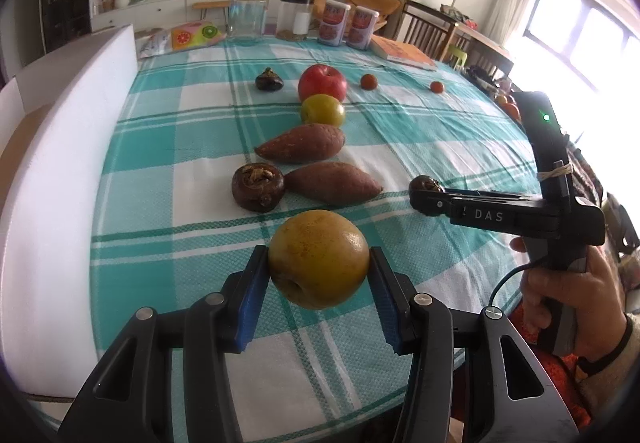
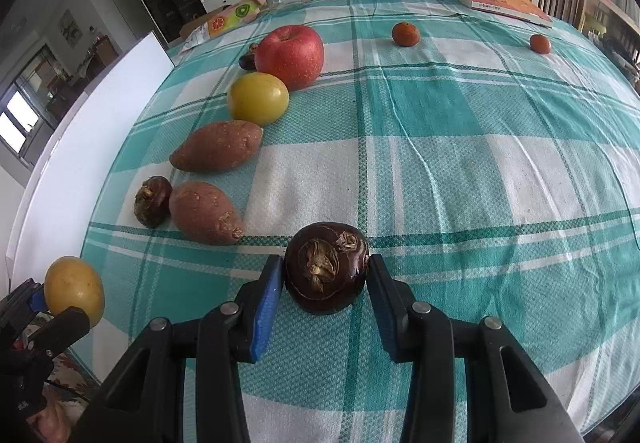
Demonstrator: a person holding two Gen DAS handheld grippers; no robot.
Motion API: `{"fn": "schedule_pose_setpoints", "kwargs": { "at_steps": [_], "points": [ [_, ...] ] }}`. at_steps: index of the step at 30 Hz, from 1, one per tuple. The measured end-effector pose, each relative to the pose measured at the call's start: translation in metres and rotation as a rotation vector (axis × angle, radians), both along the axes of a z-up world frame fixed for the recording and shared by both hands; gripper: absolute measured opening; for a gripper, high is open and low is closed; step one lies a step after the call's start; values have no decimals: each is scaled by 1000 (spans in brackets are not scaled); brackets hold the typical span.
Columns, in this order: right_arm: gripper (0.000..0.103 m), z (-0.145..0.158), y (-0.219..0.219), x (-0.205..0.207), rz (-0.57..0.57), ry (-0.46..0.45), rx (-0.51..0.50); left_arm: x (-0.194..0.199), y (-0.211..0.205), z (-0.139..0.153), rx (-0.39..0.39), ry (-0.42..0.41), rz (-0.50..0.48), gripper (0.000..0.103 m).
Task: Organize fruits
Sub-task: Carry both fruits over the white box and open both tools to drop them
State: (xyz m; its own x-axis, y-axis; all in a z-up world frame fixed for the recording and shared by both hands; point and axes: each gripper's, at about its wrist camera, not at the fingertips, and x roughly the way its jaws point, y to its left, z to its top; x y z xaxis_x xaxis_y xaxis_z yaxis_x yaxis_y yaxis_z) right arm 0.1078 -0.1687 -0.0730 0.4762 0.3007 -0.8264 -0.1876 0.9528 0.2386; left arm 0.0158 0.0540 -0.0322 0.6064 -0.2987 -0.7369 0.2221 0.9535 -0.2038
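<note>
My left gripper is shut on a yellow-brown pear, holding it a little above the checked teal tablecloth. My right gripper is shut on a dark brown water chestnut low over the cloth; it also shows in the left wrist view as the right gripper. A line of produce runs away from me: another water chestnut, two sweet potatoes, a yellow fruit and a red apple. Two small oranges lie apart to the right.
A small dark fruit lies left of the apple. Glass jars, two cans and a book stand along the far edge. A white board borders the table's left side. A person's hand grips the right handle.
</note>
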Motion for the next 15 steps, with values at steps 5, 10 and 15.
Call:
{"fn": "schedule_pose_setpoints", "kwargs": {
  "at_steps": [5, 10, 15],
  "points": [
    [43, 13, 0, -23, 14, -11, 58, -2, 1, 11, 37, -33, 5, 51],
    [43, 19, 29, -29, 94, 29, 104, -9, 27, 37, -21, -57, 36, 51],
    [43, 56, 112, -36, 293, -7, 173, -27, 93, 75, -47, -107, 160, 51]
  ]
}}
